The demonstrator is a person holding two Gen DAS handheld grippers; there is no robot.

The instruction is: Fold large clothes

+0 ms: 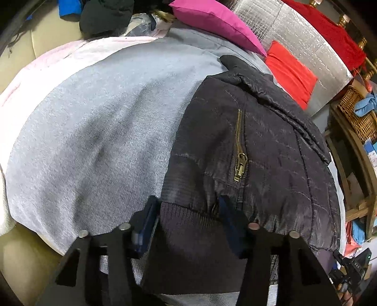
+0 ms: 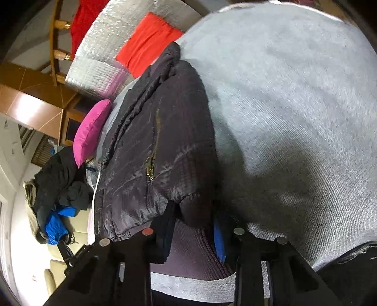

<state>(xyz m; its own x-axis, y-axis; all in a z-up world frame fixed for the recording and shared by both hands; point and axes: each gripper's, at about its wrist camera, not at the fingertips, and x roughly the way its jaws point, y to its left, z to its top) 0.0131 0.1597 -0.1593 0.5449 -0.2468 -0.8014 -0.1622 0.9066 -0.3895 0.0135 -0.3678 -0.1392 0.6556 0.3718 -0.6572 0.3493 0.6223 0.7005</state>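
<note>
Our left gripper (image 1: 186, 209) straddles the ribbed hem (image 1: 188, 216) of the jacket (image 1: 247, 141), the pads against the knit on both sides — grasping it, we judge. Our right gripper (image 2: 195, 219) likewise pinches the hem (image 2: 195, 211), where it bunches between its pads. The jacket lies on the grey sheet (image 1: 94, 129), its collar end toward the pink cushion (image 1: 212, 21). We should grip through both layers, lift evenly, and carry the hem toward the cushion — keeping the zip (image 1: 240, 153) flat.

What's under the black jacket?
The jacket lies on a grey blanket that spreads out well past it. Whatever sits directly beneath the jacket, or below the blanket, is covered and can't be seen.
</note>
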